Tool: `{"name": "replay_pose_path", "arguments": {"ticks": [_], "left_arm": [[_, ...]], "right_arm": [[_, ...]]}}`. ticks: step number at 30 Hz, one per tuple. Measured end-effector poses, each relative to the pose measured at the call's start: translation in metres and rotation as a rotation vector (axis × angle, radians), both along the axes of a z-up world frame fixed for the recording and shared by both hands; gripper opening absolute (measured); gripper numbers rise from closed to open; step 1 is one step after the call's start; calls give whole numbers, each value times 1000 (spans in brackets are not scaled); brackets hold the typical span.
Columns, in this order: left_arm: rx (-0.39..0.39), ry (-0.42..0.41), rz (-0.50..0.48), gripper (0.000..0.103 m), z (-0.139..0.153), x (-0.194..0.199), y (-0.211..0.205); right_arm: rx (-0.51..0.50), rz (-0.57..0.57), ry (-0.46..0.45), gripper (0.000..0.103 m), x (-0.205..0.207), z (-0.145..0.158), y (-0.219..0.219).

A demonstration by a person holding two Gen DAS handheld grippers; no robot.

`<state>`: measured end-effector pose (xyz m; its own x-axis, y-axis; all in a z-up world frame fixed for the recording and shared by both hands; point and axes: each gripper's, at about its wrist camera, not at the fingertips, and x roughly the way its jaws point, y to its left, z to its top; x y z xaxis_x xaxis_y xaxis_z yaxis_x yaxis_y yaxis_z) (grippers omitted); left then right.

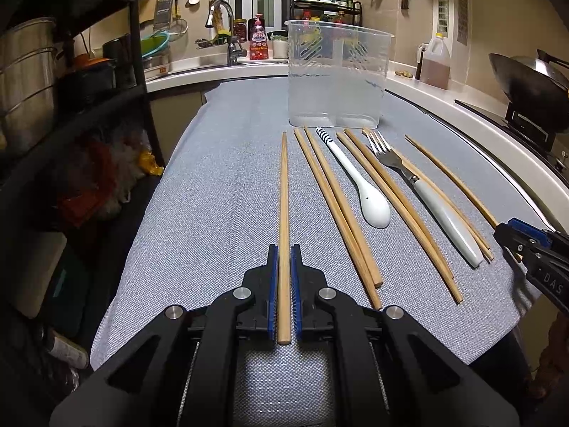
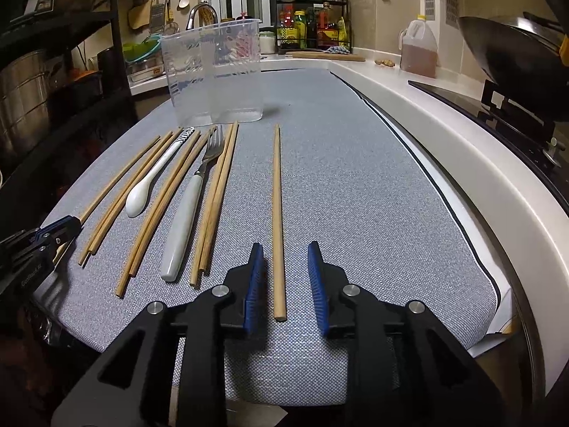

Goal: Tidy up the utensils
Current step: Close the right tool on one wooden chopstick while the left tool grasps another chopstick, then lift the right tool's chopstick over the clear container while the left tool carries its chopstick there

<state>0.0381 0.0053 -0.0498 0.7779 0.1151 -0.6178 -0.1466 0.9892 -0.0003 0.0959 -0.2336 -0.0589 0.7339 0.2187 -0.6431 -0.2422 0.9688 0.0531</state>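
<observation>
Your left gripper (image 1: 283, 267) is clamped on the near end of a chopstick (image 1: 284, 213), both blue pads pressed against the wood, with the stick running straight ahead toward the far edge of the grey cloth (image 1: 220, 178) that covers the bench. Your right gripper (image 2: 284, 270) stands partly open around a second, lone chopstick (image 2: 277, 213). That stick lies on the cloth between the pads and touches neither of them.

Between your two grippers lie the rest: several more chopsticks, a white spoon (image 1: 359, 185) and a white-handled fork (image 1: 419, 185), all pointing toward the clear two-compartment holder (image 1: 336, 74) that stands upright near the far end of the cloth.

Watch the long lever on the left stick. You hold it by its very end, so a quick swing could twist it in the pads or knock the holder, which looks light and likely to tip. On the right, closing while off-centre could push the round stick sideways and roll it toward the right edge of the cloth. The holder's divider is another risk: aim badly and chopsticks land where spoon and fork may belong.
</observation>
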Motion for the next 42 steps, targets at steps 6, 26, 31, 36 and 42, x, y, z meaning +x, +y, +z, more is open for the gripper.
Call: {"name": "replay_pose_path", "arguments": {"ticks": [6,26,31,36,42], "left_arm": [[7,1,-1,7,1,1,-2],[-19,-76,-27,7,30,-22,2],[-24,-115,-36,7,42,-32,2],[-11,-157,-47,7,59,-38,0],[0,-203,-55,7,84,-40,1]], "right_arm": [[15,39,6,7,1,1,2],[34,40,-48,6,-33,47,-5],[49,47,-99,6,-44,72,-8],[60,61,-142,6,-48,95,-10],[74,74,-182,6,-41,122,-12]]}}
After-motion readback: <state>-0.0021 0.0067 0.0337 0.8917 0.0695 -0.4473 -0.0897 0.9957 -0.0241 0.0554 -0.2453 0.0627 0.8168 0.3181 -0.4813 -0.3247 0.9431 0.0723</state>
